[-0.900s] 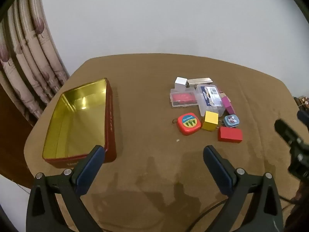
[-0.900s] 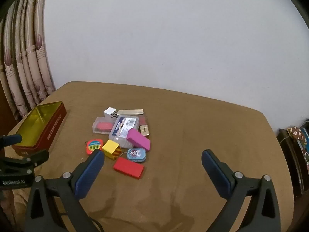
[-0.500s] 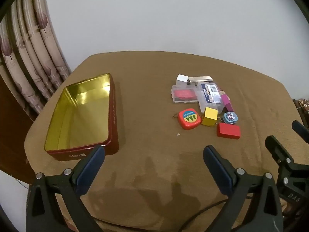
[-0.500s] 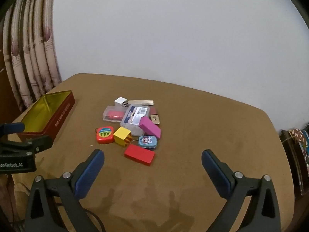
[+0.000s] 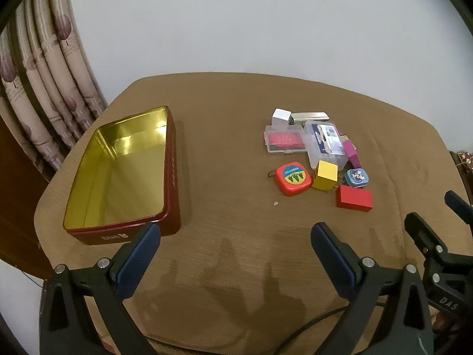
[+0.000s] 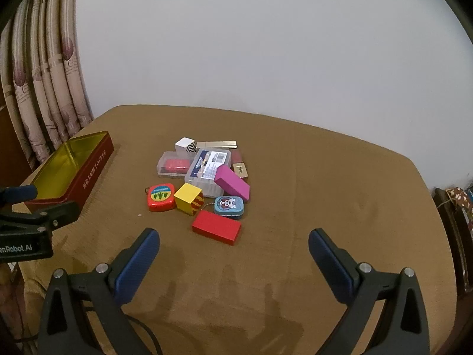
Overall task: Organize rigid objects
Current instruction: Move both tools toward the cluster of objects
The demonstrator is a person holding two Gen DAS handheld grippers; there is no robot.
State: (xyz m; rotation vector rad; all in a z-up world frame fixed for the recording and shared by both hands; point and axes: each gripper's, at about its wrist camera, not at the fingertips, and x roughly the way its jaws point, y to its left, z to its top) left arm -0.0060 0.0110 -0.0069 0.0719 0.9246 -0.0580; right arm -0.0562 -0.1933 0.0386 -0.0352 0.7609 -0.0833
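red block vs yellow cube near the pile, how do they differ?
The red block is a flat, plain slab lying low; the yellow cube is taller and cube-shaped, with red zigzag stripes on one face. The red block lies nearest the tools, the yellow cube just behind it, beside the red tape measure. Both rest on the table, ungripped.

An empty red tin [image 5: 173,159] sits left — small rigid objects [image 5: 319,153] clustered well apart, right.

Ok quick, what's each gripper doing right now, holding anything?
Left gripper: open, holding nothing, above bare tablecloth.
Right gripper: open, holding nothing, just short of the red block.
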